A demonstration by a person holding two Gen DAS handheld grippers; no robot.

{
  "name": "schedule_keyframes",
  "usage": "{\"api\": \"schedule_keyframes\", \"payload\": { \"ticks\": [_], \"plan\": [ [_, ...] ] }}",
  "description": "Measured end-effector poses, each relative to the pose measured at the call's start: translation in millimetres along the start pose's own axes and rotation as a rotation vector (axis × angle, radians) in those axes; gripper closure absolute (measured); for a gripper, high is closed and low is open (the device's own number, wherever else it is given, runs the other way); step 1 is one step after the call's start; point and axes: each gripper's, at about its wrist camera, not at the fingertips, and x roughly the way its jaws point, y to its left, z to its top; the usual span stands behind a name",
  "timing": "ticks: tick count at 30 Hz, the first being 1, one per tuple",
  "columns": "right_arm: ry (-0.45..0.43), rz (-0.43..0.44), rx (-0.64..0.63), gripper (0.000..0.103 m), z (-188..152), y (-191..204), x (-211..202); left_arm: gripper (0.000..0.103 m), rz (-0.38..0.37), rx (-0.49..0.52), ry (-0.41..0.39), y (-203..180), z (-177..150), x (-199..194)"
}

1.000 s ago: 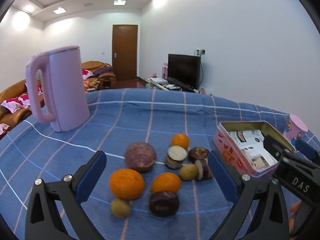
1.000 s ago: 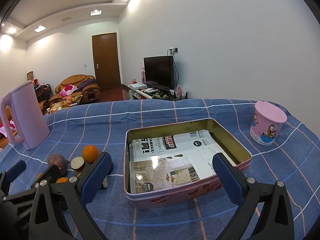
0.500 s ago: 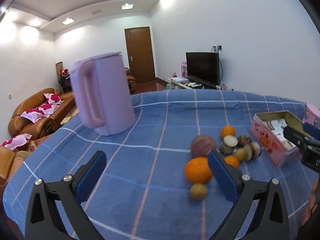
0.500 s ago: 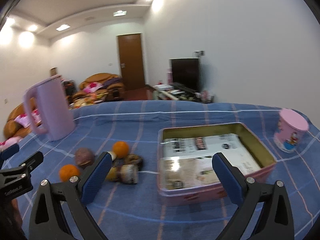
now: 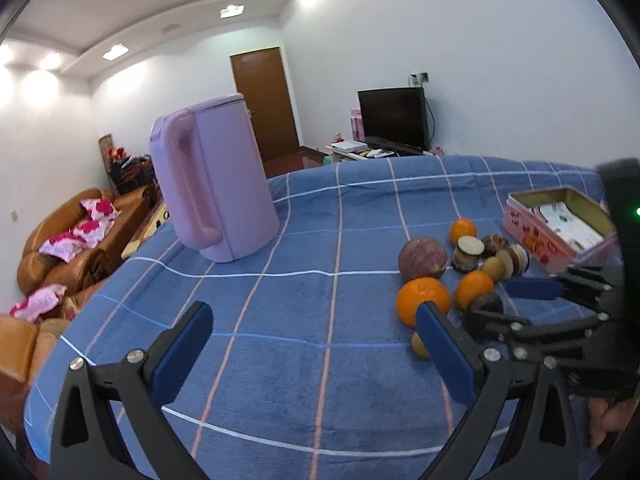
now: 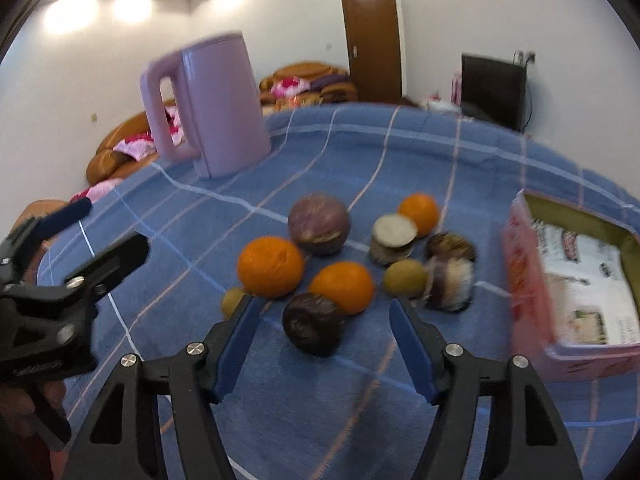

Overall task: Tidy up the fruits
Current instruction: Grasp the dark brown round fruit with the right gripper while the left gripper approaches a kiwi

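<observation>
Right gripper (image 6: 320,324) pointing down at the fruit cluster on the blue checked desk (image 6: 360,392), fingers (image 6: 236,344) closing, at middling width, with a dark brown fruit (image 6: 313,323) sitting between the tips, pads not yet pressing on it. Lying just beyond: a small orange (image 6: 343,287) touching the dark fruit, a large orange (image 6: 270,266) to the left, a yellowish fruit (image 6: 232,301) peeking out by the left fingertip. Resting farther back: a purple round fruit (image 6: 319,225), a cut piece with a pale face (image 6: 394,238), a third orange (image 6: 419,209), another yellowish fruit (image 6: 405,278) and two more brownish pieces beside it, blurred. Standing open at the right: a pink tin (image 6: 524,280) with printed paper inside, no fruit in it. Standing upright at far left: a lilac kettle (image 6: 208,108), well apart from the fruit. Left gripper (image 5: 312,344) hovering over bare cloth left of the cluster, fingers (image 5: 180,352) spread wide, holding nothing; right fingertip overlapping the large orange (image 5: 422,301) in that view. Showing beyond: sofas with pink cushions, a brown door, a dark TV against white walls.
</observation>
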Motion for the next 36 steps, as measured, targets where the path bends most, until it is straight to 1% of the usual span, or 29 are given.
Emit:
{"api": "schedule_keyframes", "payload": {
  "ticks": [1, 2, 5, 8, 9, 10, 12, 15, 16, 18, 20, 21, 22, 23, 26, 27, 28, 29, 30, 34, 36],
  "plan": [
    [0.023, -0.001, 0.002, 0.052, 1.4, -2.0, 8.0, 0.0, -0.005, 0.003, 0.002, 0.7, -0.8, -0.5],
    [0.039, 0.0, 0.008, 0.055, 1.0, -2.2, 11.7, 0.0, -0.013, 0.0, 0.006, 1.4, -1.4, -0.4],
    [0.07, 0.023, 0.035, 0.058, 1.0, -4.9, 20.5, 0.0, -0.05, -0.033, 0.027, 4.0, -3.3, 2.2],
    [0.084, 0.042, 0.039, 0.058, 0.7, -8.6, 22.9, 0.0, -0.073, -0.074, 0.05, 2.6, -3.6, 6.2],
    [0.085, 0.046, 0.038, 0.058, 0.3, -9.1, 24.0, 0.0, -0.087, -0.079, 0.059, 1.2, -3.8, 7.4],
    [0.084, 0.057, 0.039, 0.062, -0.8, -10.3, 22.6, 0.0, -0.104, -0.075, 0.08, -1.3, -3.3, 10.1],
    [0.082, 0.057, 0.038, 0.064, -2.5, -11.5, 19.3, 0.0, -0.097, -0.063, 0.106, -6.6, -4.4, 13.4],
    [0.044, 0.046, 0.038, 0.064, -6.6, -17.5, 4.2, 0.0, -0.081, -0.042, 0.103, -16.9, -4.9, 13.3],
    [0.007, 0.047, 0.039, 0.064, -7.3, -22.6, -6.7, 0.001, -0.091, -0.042, 0.105, -18.6, -4.6, 13.9],
    [-0.07, 0.012, 0.038, 0.064, -7.1, -31.7, -25.2, 0.009, -0.129, -0.046, 0.116, -25.6, -3.8, 16.8],
    [-0.135, -0.046, 0.032, 0.064, -6.9, -40.9, -38.9, 0.027, -0.157, -0.044, 0.144, -33.8, -3.0, 23.5],
    [-0.162, -0.075, 0.039, 0.064, -7.0, -47.3, -45.2, 0.03, -0.168, -0.038, 0.17, -39.5, -3.2, 28.9],
    [-0.18, -0.087, 0.052, 0.064, -7.5, -52.8, -50.2, 0.036, -0.174, -0.035, 0.19, -43.9, -3.7, 33.6],
    [-0.192, -0.094, 0.06, 0.064, -7.9, -56.8, -53.8, 0.044, -0.184, -0.032, 0.21, -48.4, -4.6, 38.7],
    [-0.211, -0.134, 0.07, 0.064, -7.4, -65.1, -59.1, 0.056, -0.206, -0.037, 0.263, -58.3, -7.9, 52.2],
    [-0.211, -0.133, 0.075, 0.064, -7.3, -66.5, -59.9, 0.058, -0.209, -0.043, 0.292, -60.6, -9.2, 58.7],
    [-0.208, -0.123, 0.085, 0.064, -5.6, -69.7, -59.5, 0.063, -0.214, -0.046, 0.309, -63.0, -9.5, 62.4],
    [-0.203, -0.112, 0.096, 0.064, -5.2, -71.6, -57.7, 0.067, -0.223, -0.054, 0.331, -64.0, -9.9, 66.6],
    [-0.197, -0.107, 0.102, 0.064, -4.9, -73.7, -57.0, 0.067, -0.225, -0.064, 0.332, -63.7, -9.4, 68.0],
    [-0.19, -0.106, 0.112, 0.064, -6.5, -73.1, -53.6, 0.075, -0.223, -0.07, 0.33, -64.2, -10.0, 69.2],
    [-0.197, -0.111, 0.114, 0.064, -6.8, -72.6, -56.0, 0.075, -0.221, -0.079, 0.322, -62.5, -11.9, 66.4]
  ]
}}
